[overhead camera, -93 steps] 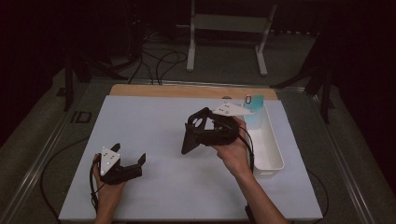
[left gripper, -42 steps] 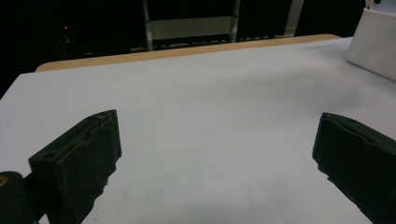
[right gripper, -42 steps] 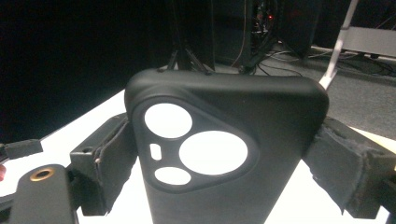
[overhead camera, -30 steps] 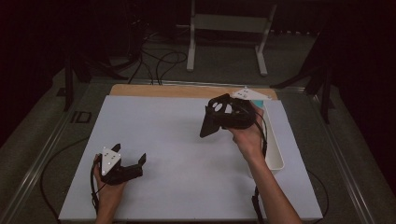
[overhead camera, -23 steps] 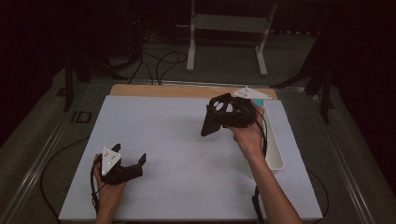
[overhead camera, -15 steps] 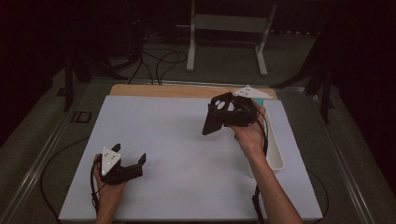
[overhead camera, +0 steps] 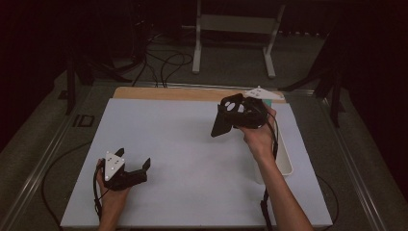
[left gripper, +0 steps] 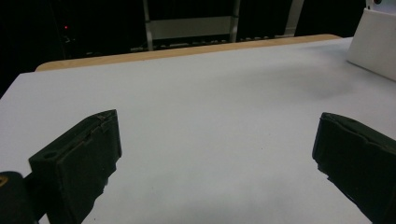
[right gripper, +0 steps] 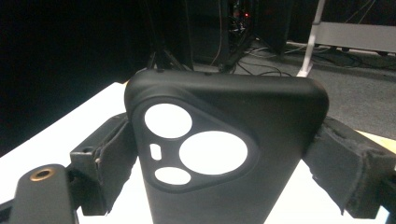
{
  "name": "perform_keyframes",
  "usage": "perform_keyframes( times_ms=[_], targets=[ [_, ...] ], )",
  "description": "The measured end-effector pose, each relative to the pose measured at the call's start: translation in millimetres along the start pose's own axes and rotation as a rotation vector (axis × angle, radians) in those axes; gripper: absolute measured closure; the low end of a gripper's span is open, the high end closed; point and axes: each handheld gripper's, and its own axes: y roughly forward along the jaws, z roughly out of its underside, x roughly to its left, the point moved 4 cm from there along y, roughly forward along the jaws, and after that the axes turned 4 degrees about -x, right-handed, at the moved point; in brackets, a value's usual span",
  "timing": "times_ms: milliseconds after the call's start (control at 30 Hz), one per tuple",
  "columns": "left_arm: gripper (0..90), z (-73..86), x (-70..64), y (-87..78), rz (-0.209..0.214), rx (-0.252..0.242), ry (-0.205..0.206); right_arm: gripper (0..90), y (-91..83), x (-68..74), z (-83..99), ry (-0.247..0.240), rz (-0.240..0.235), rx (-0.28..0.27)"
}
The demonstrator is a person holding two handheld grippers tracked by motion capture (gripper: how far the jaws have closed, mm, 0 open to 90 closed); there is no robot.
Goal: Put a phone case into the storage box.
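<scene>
A black phone case (overhead camera: 226,114) with round camera cut-outs is held above the right half of the white table mat (overhead camera: 183,144). My right gripper (overhead camera: 231,111) is shut on the phone case, and in the right gripper view the phone case (right gripper: 224,154) stands upright between the two pads (right gripper: 109,158), pinched at its sides. My left gripper (overhead camera: 132,161) rests low at the front left of the mat, open. Bare mat lies between its wide-apart fingers (left gripper: 79,168) in the left gripper view.
A white bin (overhead camera: 284,159) stands along the mat's right edge, partly behind the right hand; its wall (left gripper: 373,42) shows at the far right of the left gripper view. A wooden strip (overhead camera: 168,93) borders the mat's far edge. Cables and a metal stand (overhead camera: 235,29) lie beyond on the floor.
The right gripper has lifted the phone case up and moved it toward the far right, away from the mat's middle. The left gripper has stayed put.
</scene>
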Motion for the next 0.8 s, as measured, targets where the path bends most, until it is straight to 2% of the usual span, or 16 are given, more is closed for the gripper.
perform_keyframes(
  times_ms=[800],
  targets=[
    [1.5,0.1,-0.8,0.4,0.001,-0.002,0.0,13.4,2.1,-20.7,-0.5,0.019,0.057,0.0]
  ],
)
